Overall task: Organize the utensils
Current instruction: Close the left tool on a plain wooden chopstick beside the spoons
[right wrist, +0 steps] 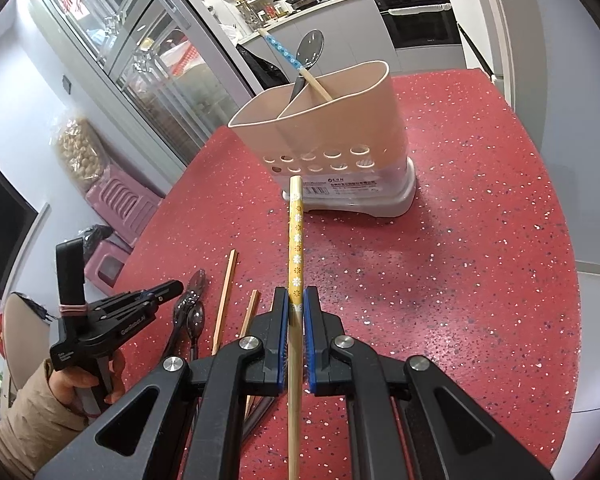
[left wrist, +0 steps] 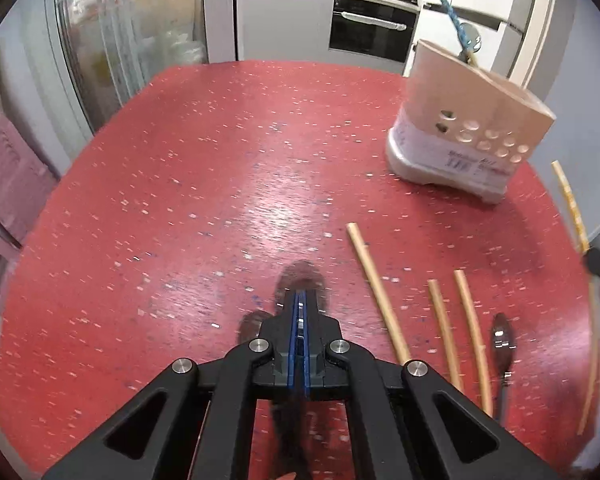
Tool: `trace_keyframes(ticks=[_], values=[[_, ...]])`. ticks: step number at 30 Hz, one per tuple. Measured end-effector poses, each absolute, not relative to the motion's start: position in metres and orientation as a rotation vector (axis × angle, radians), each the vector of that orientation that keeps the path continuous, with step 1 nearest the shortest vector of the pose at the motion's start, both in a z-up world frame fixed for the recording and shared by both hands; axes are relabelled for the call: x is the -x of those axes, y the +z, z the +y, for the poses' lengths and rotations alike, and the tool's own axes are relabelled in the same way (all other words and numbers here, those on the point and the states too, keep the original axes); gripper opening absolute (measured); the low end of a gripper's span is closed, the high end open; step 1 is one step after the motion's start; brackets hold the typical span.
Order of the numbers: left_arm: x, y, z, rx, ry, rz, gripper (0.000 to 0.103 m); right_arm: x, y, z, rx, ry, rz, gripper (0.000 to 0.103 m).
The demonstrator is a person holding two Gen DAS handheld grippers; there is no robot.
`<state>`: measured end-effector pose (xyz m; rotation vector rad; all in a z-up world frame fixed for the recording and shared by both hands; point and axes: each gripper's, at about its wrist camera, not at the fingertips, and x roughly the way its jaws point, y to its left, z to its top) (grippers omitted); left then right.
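Note:
My right gripper [right wrist: 296, 300] is shut on a yellow flowered chopstick [right wrist: 295, 240] and holds it above the red table, pointing at the beige utensil holder [right wrist: 332, 136]. The holder has two compartments; a blue-patterned chopstick [right wrist: 284, 53] and a dark spoon [right wrist: 310, 54] stand in it. My left gripper [left wrist: 300, 300] is shut on a dark spoon [left wrist: 300, 274] and holds it low over the table; it also shows in the right wrist view [right wrist: 168, 290]. Three plain chopsticks [left wrist: 380, 292] and another dark spoon [left wrist: 502, 340] lie on the table to its right.
The red speckled table [left wrist: 200, 160] has curved edges. The holder [left wrist: 468, 128] stands at its far right in the left wrist view. Glass cabinet doors and pink stools [right wrist: 120, 204] are to the left; a kitchen counter and oven are behind.

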<state>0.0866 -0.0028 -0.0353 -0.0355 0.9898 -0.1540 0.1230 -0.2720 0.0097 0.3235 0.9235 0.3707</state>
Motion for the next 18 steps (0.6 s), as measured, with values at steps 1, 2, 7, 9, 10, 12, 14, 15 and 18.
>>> trace_keyframes(ticks=[1,2,7,9,10,12,14,15,18], values=[[-0.084,-0.034,-0.007,0.031,-0.173,0.984,0.026,-0.123,0.009,-0.273,-0.325,0.370,0.924,0.008],[-0.081,-0.033,-0.011,0.022,-0.184,0.978,0.026,-0.123,0.009,-0.274,-0.327,0.369,0.924,0.008],[-0.075,-0.030,-0.036,0.010,-0.198,0.974,0.026,-0.123,0.007,-0.278,-0.343,0.374,0.921,0.008],[-0.077,-0.034,-0.046,0.011,-0.208,1.007,0.026,-0.122,0.007,-0.281,-0.348,0.375,0.918,0.008],[-0.077,-0.036,-0.050,0.003,-0.208,1.017,0.026,-0.121,0.007,-0.282,-0.352,0.376,0.916,0.008],[-0.076,-0.036,-0.058,-0.029,-0.177,0.992,0.026,-0.120,0.008,-0.285,-0.361,0.374,0.910,0.008],[-0.075,-0.034,-0.057,-0.018,-0.162,0.956,0.026,-0.119,0.007,-0.289,-0.370,0.371,0.906,0.008],[-0.075,-0.033,-0.055,0.004,-0.178,0.950,0.026,-0.119,0.006,-0.292,-0.377,0.368,0.906,0.008],[-0.069,-0.024,-0.048,0.021,-0.168,0.887,0.026,-0.119,0.003,-0.298,-0.396,0.361,0.910,0.008]])
